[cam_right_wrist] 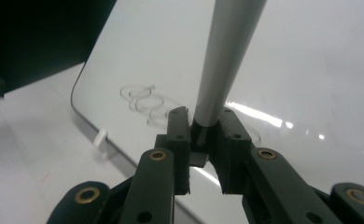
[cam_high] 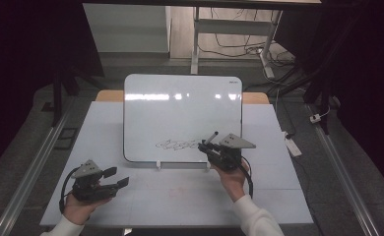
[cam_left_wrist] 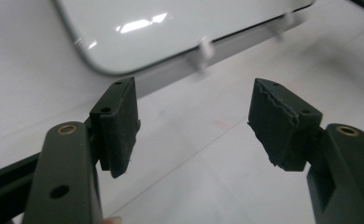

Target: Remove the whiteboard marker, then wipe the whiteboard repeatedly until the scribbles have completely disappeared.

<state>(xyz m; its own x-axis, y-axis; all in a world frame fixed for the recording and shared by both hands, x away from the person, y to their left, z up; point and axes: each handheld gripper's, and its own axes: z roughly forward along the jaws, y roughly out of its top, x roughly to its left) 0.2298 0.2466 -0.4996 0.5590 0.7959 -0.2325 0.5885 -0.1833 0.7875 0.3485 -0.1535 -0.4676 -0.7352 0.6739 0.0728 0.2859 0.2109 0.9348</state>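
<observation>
Left tongs [cam_high: 122, 177] hover wide open and empty over the worktop [cam_high: 180, 196] at 7 o'clock. Right tongs [cam_high: 205, 147] are clamped on a grey pen [cam_right_wrist: 227, 56], at 5 o'clock of the whiteboard [cam_high: 180, 108], beside the scribble [cam_high: 177, 144].

- White table [cam_high: 131, 196], filling the lower middle of the high view.
- Whiteboard [cam_high: 180, 113] propped on it at centre, on small white clips [cam_high: 158, 164].

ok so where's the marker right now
The marker is clamped in the right gripper, held at the lower right part of the whiteboard, just right of the scribble in the high view.
</observation>
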